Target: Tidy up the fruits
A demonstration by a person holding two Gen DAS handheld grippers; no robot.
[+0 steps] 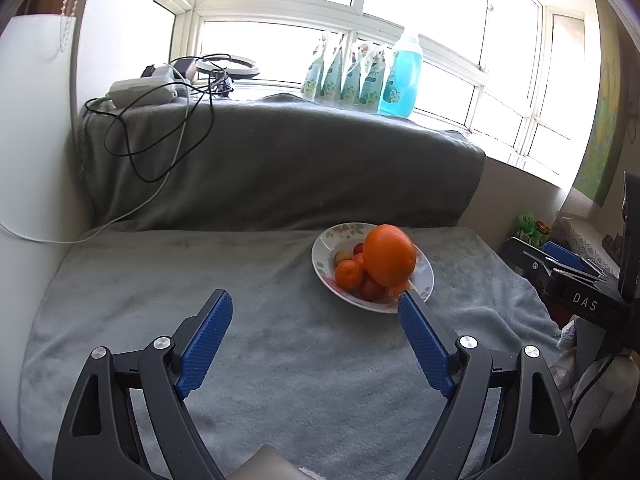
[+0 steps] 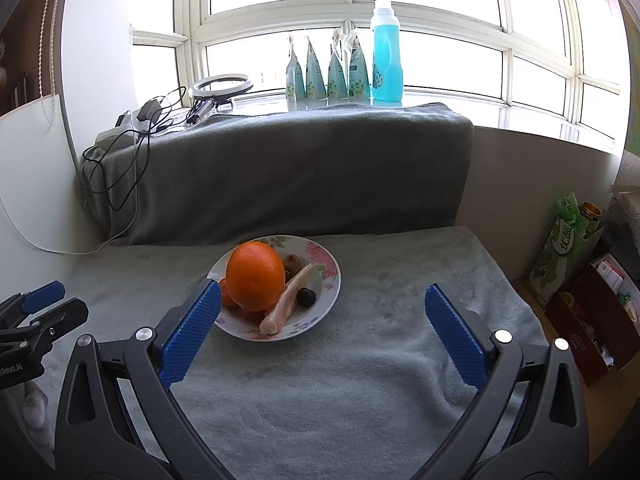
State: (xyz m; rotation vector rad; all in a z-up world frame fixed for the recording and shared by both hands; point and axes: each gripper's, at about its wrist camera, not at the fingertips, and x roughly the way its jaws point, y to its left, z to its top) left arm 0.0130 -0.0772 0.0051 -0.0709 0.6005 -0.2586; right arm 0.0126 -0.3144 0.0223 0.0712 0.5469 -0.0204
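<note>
1. Fruit fills a floral plate [image 2: 325, 280] that sits on a grey blanket [image 2: 360, 380] over the table, toward its far half.
2. A large orange [image 2: 255, 276] lies on top of the pile, over smaller tangerines [image 1: 349, 274] and reddish round fruits [image 1: 371, 289].
3. On the plate's right side in the right wrist view lie a pale peeled piece [image 2: 286, 300], a dark round fruit [image 2: 306, 297] and a brownish kiwi-like fruit [image 2: 292, 263].
4. The left gripper [image 1: 316, 304] hangs over the blanket just short of the plate, jaws spread wide, nothing between them.
5. The right gripper [image 2: 323, 294] hangs likewise, jaws wide apart and empty; its left pad [image 2: 192, 328] appears in front of the plate's near edge.
6. A blue detergent bottle [image 2: 386, 56] and pouches [image 2: 328, 70] stand on the windowsill behind.
</note>
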